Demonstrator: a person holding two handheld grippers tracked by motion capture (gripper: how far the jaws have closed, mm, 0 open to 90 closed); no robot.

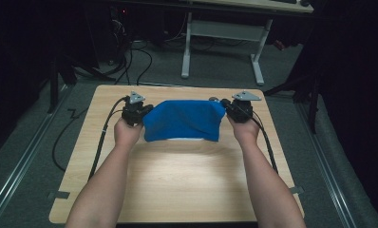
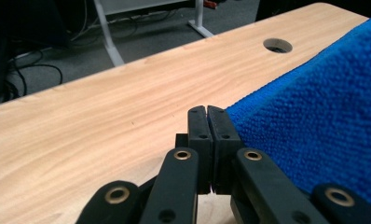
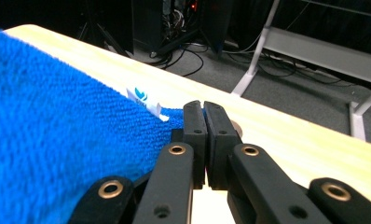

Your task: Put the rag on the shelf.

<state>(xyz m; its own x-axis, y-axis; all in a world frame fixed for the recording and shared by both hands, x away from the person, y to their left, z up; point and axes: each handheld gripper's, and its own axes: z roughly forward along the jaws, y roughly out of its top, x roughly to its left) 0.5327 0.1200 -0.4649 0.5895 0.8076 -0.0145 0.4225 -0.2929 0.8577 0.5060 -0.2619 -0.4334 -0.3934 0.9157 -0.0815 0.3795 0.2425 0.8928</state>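
A blue terry towel (image 1: 183, 120) hangs stretched between my two grippers over the far half of the wooden table (image 1: 177, 180), its lower edge at the tabletop. My left gripper (image 1: 145, 110) is shut on the towel's upper left corner. In the left gripper view the black jaws (image 2: 207, 111) stand pressed together, with the towel (image 2: 323, 121) running off to the right. My right gripper (image 1: 225, 108) is shut on the upper right corner. Its jaws (image 3: 203, 106) are pressed together, the towel (image 3: 48, 140) spreads left, and a white label (image 3: 144, 100) shows beside the pinched corner.
A round cable hole (image 2: 277, 45) sits in the tabletop near the far edge. Beyond the table stands a white desk frame (image 1: 187, 47), with cables (image 1: 135, 61) on the grey floor. Black cables trail from both grippers down the table's sides.
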